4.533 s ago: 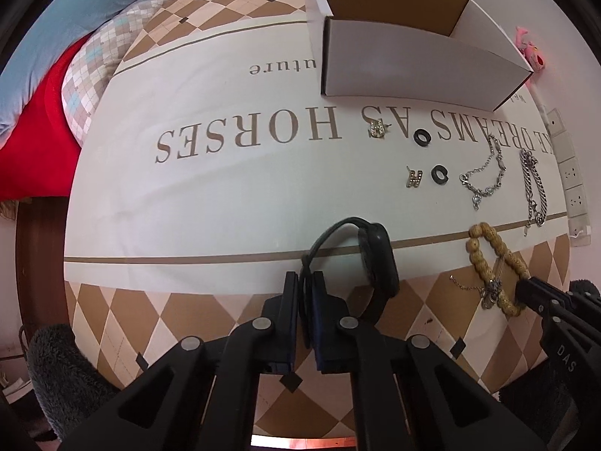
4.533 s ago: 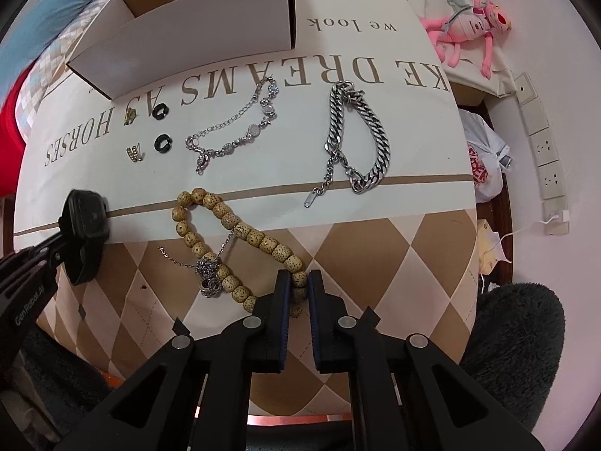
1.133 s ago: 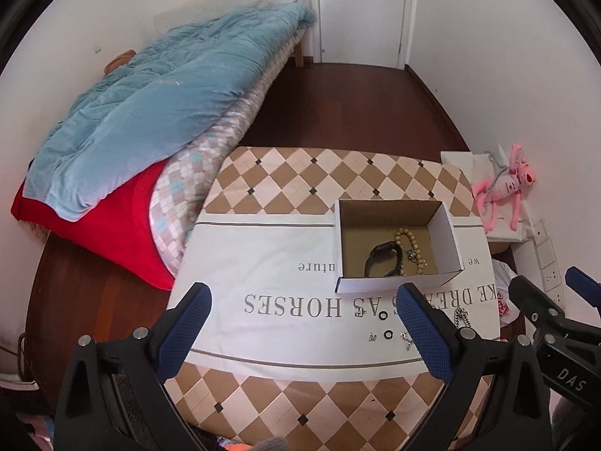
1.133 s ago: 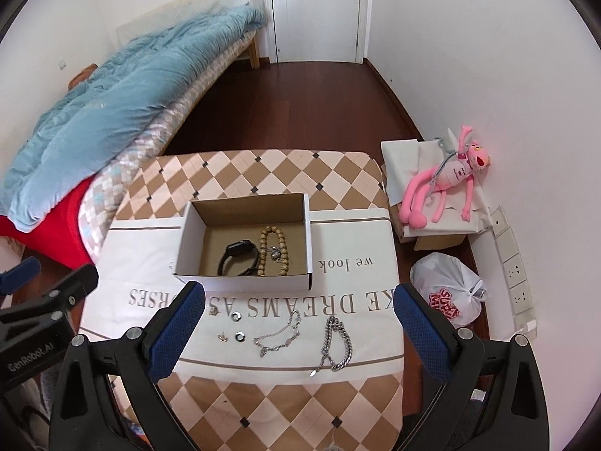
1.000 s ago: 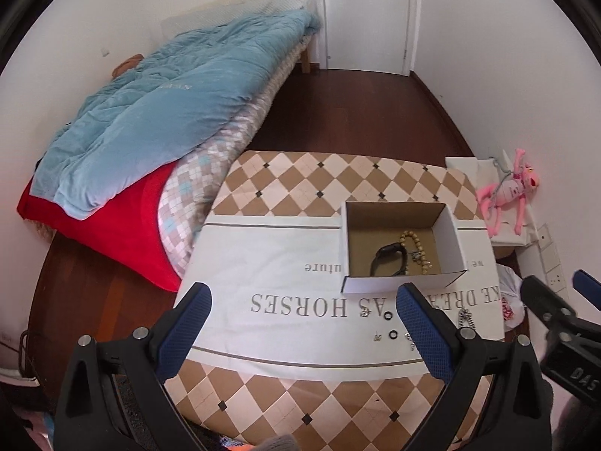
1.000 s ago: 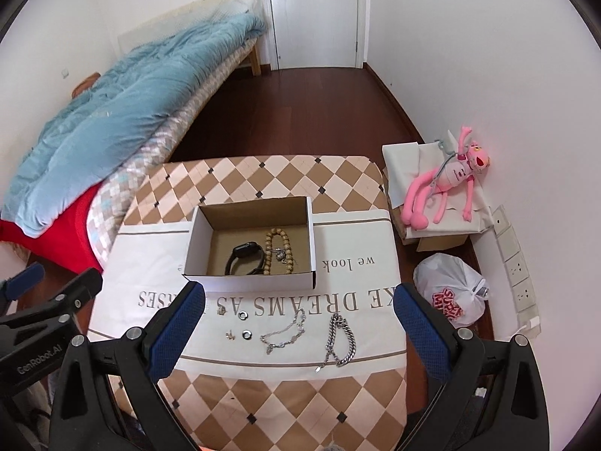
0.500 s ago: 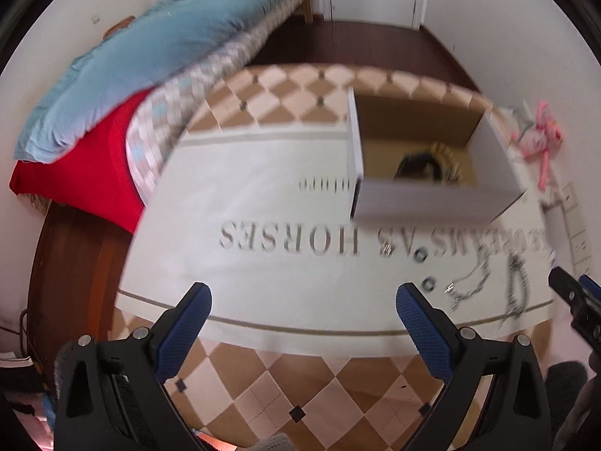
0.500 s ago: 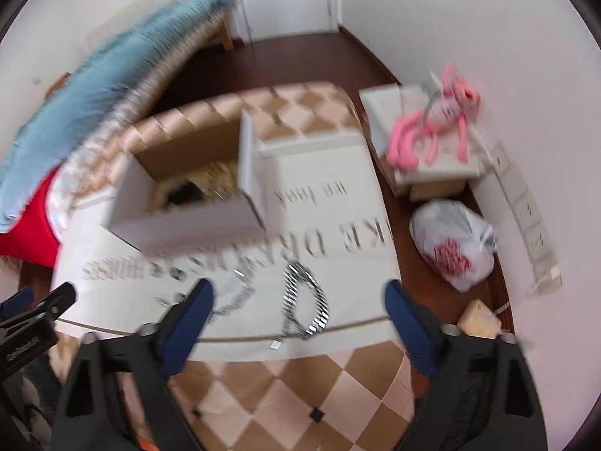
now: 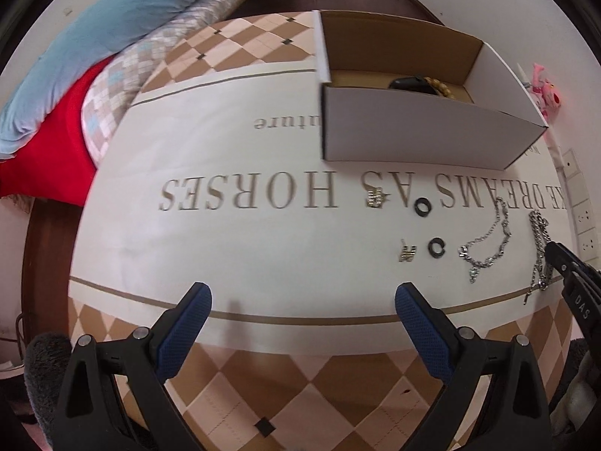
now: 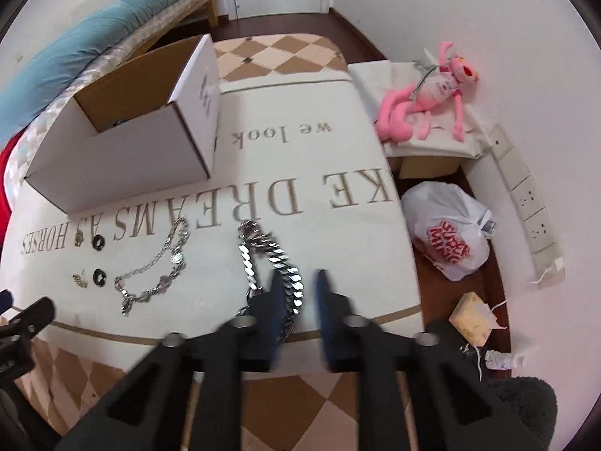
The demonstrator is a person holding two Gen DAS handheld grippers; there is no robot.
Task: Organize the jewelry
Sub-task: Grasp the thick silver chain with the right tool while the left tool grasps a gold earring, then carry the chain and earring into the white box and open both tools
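Note:
A white cardboard box [image 9: 420,139] [image 10: 124,158] stands on the cloth-covered table; a black watch [image 9: 409,83] and tan beads [image 9: 441,86] lie inside. My left gripper [image 9: 302,300] is wide open and empty, low over the near table. Two black rings [image 9: 422,208] [image 9: 436,247], two small gold earrings [image 9: 375,198] [image 9: 406,253] and a thin silver bracelet [image 9: 488,240] [image 10: 157,267] lie ahead. My right gripper [image 10: 298,282] is blurred, its jaws narrowed with a gap, over the near end of the thick silver chain [image 10: 270,259].
A bed with a blue quilt [image 9: 97,34] lies to the left. A pink plush toy [image 10: 432,90] sits on a low box, and a white plastic bag [image 10: 447,229] lies on the floor at the right. Wall sockets [image 10: 526,195] line the right wall.
Both grippers have dropped from high above the table to just over it. My right gripper's jaws have narrowed from wide open and now stand over the thick chain.

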